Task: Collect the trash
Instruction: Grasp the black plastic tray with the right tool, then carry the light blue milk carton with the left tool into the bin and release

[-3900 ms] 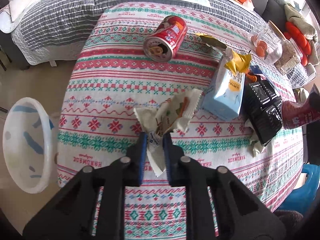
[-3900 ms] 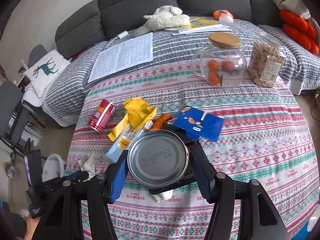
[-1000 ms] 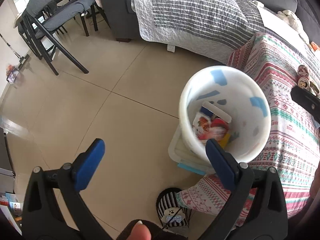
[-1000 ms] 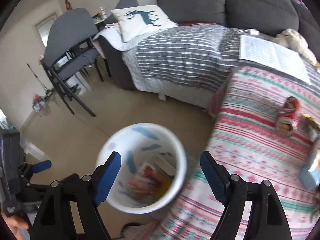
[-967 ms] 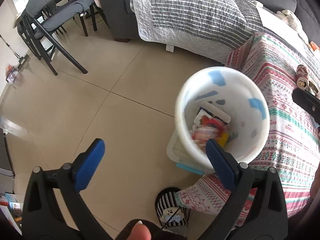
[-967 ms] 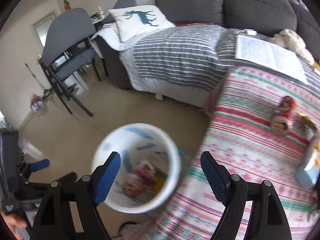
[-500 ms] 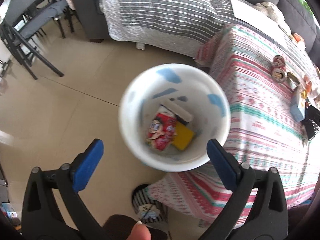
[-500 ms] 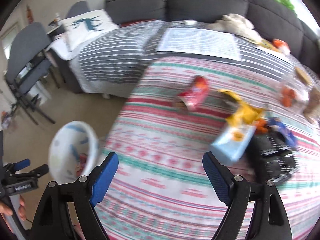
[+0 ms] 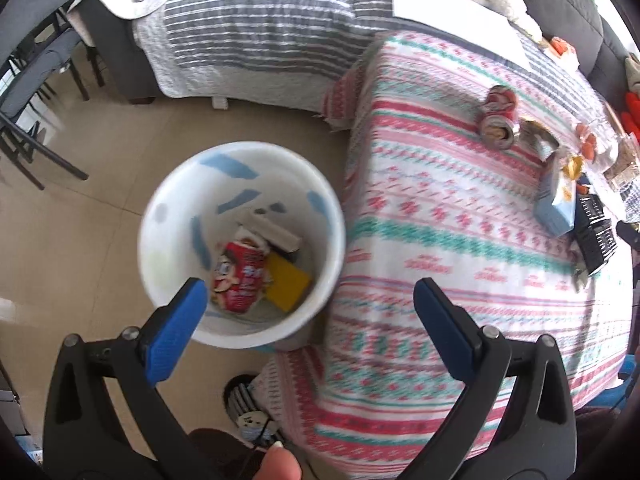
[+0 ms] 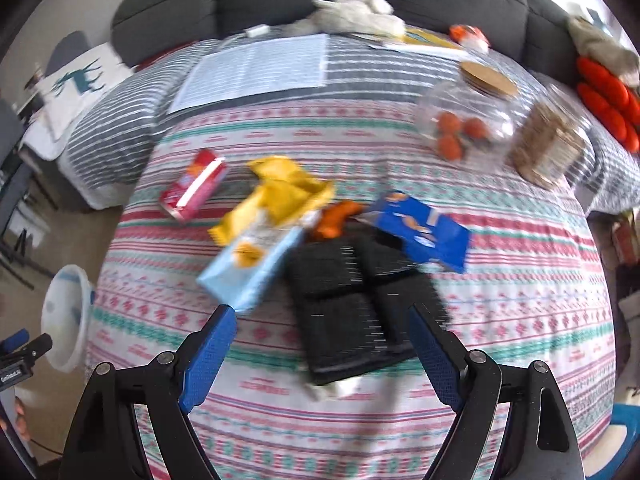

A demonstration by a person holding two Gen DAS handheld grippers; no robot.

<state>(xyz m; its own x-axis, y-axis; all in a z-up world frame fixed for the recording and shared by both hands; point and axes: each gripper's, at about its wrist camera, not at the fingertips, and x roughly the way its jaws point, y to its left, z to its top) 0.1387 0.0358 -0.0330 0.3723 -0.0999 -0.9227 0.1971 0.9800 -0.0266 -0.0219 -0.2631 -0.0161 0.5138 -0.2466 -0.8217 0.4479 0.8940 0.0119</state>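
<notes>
The white bin (image 9: 160, 208) with blue marks stands on the floor beside the table and holds a red can (image 9: 240, 276), a yellow piece (image 9: 288, 288) and a white box. My left gripper (image 9: 308, 296) hangs open and empty above the bin's near rim. Over the table, my right gripper (image 10: 320, 320) is open and empty above a black packet (image 10: 352, 296). Around that packet lie a light blue bag (image 10: 248, 272) with a yellow top, a blue wrapper (image 10: 420, 228), an orange scrap (image 10: 336, 220) and a red can (image 10: 192, 192) on its side.
The round table carries a patterned cloth (image 10: 520, 300). At its far side stand a glass jar of oranges (image 10: 460, 124) and a jar of cereal (image 10: 548, 148). A sofa with a striped cover (image 9: 260, 28) is behind. Chairs (image 9: 24, 92) stand at the left, a slipper (image 9: 248, 408) by the bin.
The wrapper and can held earlier are gone from both grippers, and a red can lies in the bin. My right gripper swung from over the bin to over the table trash. The left drifted tableward.
</notes>
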